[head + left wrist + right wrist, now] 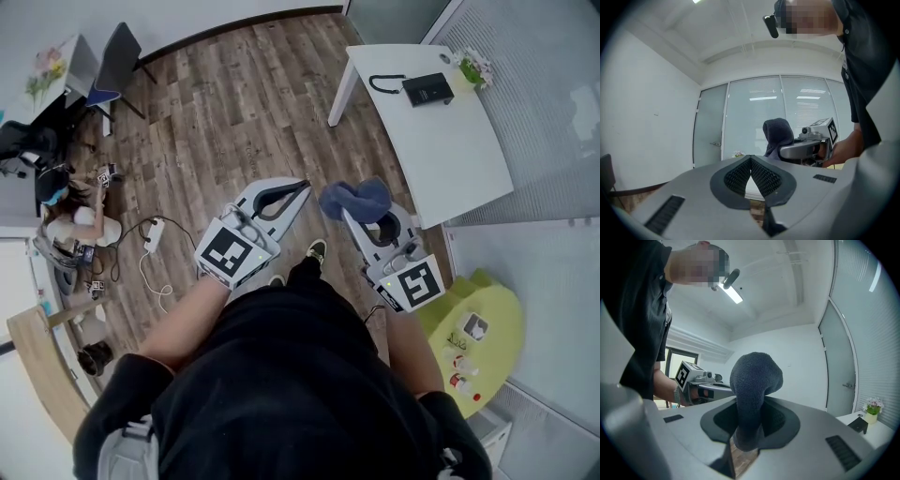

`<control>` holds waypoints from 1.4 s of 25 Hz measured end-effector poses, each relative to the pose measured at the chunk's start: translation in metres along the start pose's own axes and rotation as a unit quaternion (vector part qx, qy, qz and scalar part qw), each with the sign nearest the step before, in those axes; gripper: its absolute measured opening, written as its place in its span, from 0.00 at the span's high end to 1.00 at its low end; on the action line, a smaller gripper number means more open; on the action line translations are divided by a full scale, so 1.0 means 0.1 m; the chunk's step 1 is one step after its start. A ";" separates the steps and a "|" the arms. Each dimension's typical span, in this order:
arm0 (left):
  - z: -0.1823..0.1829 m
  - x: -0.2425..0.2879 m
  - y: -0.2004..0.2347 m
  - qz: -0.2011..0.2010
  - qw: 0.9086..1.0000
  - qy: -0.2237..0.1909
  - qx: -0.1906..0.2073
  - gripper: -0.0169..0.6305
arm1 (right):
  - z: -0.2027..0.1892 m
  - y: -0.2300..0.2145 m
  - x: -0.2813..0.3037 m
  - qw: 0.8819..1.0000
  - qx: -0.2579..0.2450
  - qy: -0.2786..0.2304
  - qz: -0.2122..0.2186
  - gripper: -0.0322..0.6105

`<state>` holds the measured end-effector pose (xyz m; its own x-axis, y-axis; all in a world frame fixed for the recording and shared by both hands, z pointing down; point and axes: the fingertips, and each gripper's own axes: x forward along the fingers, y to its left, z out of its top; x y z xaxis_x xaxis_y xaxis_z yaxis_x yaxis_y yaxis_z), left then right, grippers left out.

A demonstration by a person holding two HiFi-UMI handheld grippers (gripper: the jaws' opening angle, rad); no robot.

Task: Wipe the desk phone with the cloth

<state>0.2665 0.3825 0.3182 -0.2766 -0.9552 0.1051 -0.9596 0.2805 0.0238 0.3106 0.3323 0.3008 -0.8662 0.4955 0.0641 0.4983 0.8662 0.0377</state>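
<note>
A black desk phone (427, 88) with a curled cord lies on the white desk (459, 150) at the upper right, well ahead of both grippers. It also shows at the right edge of the right gripper view, desk phone (858, 424). My right gripper (349, 214) is shut on a bunched blue-grey cloth (354, 197), which sticks up from between the jaws as cloth (752, 380). My left gripper (302, 186) is held beside it over the wooden floor, its pads (761, 176) closed together on nothing. From the left gripper view the cloth (778, 136) hangs to the right.
A small flower pot (476, 66) stands at the desk's far corner. A yellow-green round table (492, 323) with small items is at my right. A person (66, 220) sits on the floor at left, near a power strip (155, 234) and a chair (117, 61).
</note>
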 end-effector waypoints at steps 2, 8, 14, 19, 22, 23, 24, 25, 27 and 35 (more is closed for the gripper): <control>0.03 0.18 0.07 0.000 1.000 -0.013 -0.003 0.96 | 0.00 -0.20 0.06 1.000 -0.003 -0.001 0.004 0.78; 0.15 0.61 0.22 0.006 1.000 -0.019 -0.004 0.96 | -0.03 -0.66 0.13 1.000 -0.004 0.002 0.014 0.78; 0.19 1.00 0.34 0.010 1.000 -0.025 -0.007 0.96 | -0.06 -1.03 0.18 1.000 -0.006 0.003 0.023 0.78; 0.19 1.24 0.39 0.016 1.000 -0.017 -0.005 0.96 | -0.12 -1.26 0.19 0.999 -0.004 0.002 0.033 0.78; 0.21 1.34 0.41 0.018 1.000 -0.015 -0.003 0.96 | -0.12 -1.35 0.20 0.999 -0.002 0.002 0.037 0.78; 0.20 1.36 0.42 0.017 1.000 -0.014 -0.002 0.96 | -0.12 -1.38 0.21 0.999 -0.002 0.002 0.038 0.78; 0.19 1.38 0.44 0.015 1.000 -0.011 0.000 0.96 | -0.12 -1.40 0.23 0.999 -0.001 0.002 0.039 0.78; 0.19 1.40 0.46 0.015 1.000 -0.008 0.000 0.96 | -0.12 -1.42 0.24 0.999 -0.001 0.002 0.040 0.78; 0.20 1.44 0.53 0.017 1.000 -0.006 0.000 0.96 | -0.12 -1.49 0.30 0.999 0.000 0.004 0.041 0.78; 0.15 1.57 0.95 0.017 1.000 -0.006 -0.006 0.96 | -0.16 -1.71 0.66 0.999 -0.005 0.016 0.043 0.78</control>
<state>0.1316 0.2577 0.3216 -0.3092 -0.9463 0.0940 -0.9491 0.3134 0.0329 0.1686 0.2157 0.3144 -0.8191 0.5648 0.1002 0.5706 0.8203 0.0402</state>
